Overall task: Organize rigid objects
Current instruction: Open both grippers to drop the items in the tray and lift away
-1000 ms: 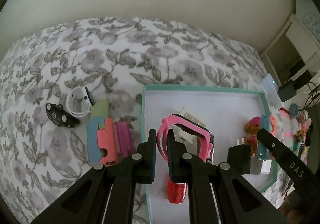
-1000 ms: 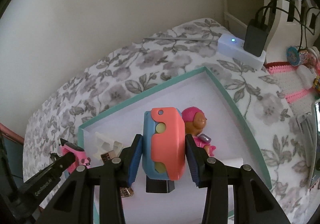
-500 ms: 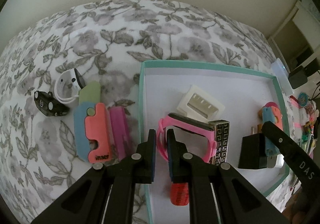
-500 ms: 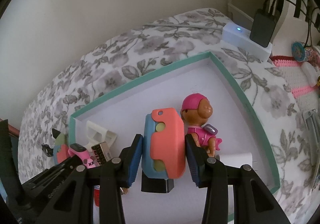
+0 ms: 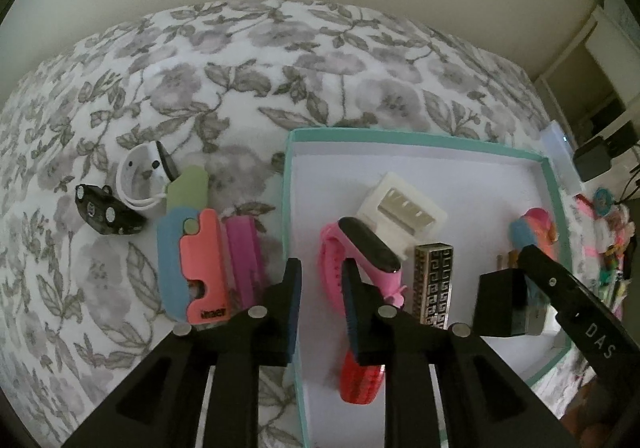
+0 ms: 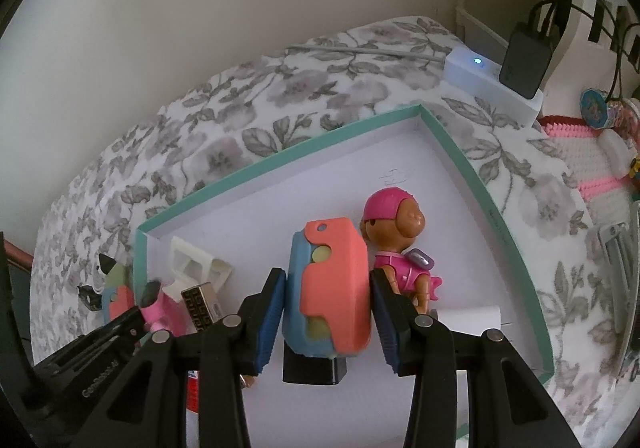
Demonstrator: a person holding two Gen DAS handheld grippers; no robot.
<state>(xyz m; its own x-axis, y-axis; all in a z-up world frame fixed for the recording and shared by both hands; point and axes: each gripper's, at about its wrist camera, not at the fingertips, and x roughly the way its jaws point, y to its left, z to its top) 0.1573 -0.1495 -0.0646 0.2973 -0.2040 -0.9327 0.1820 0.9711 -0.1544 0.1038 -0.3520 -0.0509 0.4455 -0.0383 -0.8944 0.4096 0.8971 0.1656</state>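
A teal-rimmed white tray lies on the flowered bedspread. My left gripper stands over the tray's left edge, its jaws opening. The pink watch lies in the tray, its band by the right finger and no pad pressing it. My right gripper still has both pads against a blue and coral plastic toy, though its jaws are starting to open. The toy stands on edge over a black charger block. A pink toy figure lies just right of it.
The tray also holds a white plastic piece, a patterned metal box and a red item. Left of the tray lie a second blue and coral toy, a magenta piece, a white cable ring and a black item. A power strip sits beyond.
My left jaws were shut on the pink watch band and have now parted. The watch has settled in the tray. The right gripper stays on the toy.
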